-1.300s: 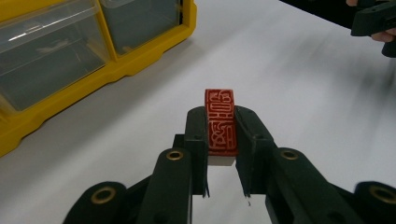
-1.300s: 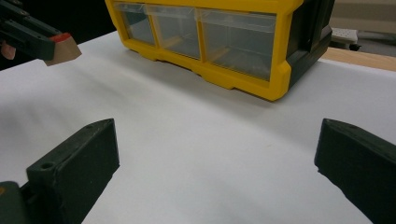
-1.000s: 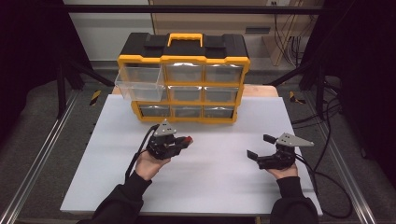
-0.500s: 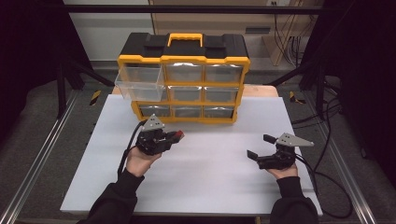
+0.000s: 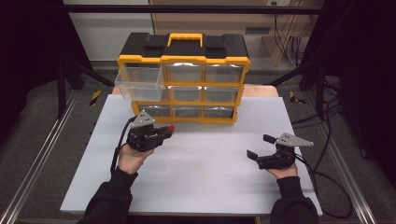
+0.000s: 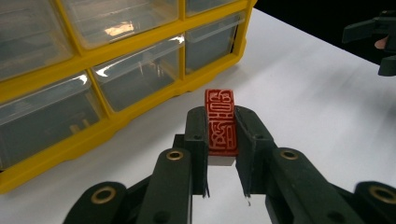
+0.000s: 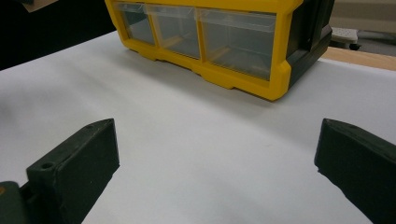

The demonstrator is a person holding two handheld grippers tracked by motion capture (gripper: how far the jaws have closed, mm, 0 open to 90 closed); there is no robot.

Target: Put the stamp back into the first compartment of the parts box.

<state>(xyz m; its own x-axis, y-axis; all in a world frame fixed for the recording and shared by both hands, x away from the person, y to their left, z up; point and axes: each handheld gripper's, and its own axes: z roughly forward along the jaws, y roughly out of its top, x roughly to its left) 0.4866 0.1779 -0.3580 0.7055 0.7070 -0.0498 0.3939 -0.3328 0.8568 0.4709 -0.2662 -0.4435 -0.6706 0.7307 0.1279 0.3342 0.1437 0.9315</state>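
Observation:
My left gripper [image 5: 164, 131] [image 6: 220, 135] is shut on a small red carved stamp block [image 6: 221, 120] [image 5: 171, 128], its engraved red face turned up between the two black jaws. It hovers just in front of the bottom row of a yellow and black drawer cabinet [image 5: 183, 77] [image 6: 84, 84] [image 7: 219, 37]. The cabinet's top-left clear drawer [image 5: 140, 83] is pulled out. My right gripper [image 5: 260, 145] [image 7: 217, 154] rests at the right of the white board, jaws wide apart with nothing between them.
The white board [image 5: 205, 163] covers the table from the cabinet to the near edge, with bare surface between the two hands. Cables [image 5: 327, 186] trail off the right side. Metal rails [image 5: 32, 172] run along both sides of the table.
My left gripper has carried the red stamp block leftward and a little toward the cabinet. The right gripper has stayed where it was.

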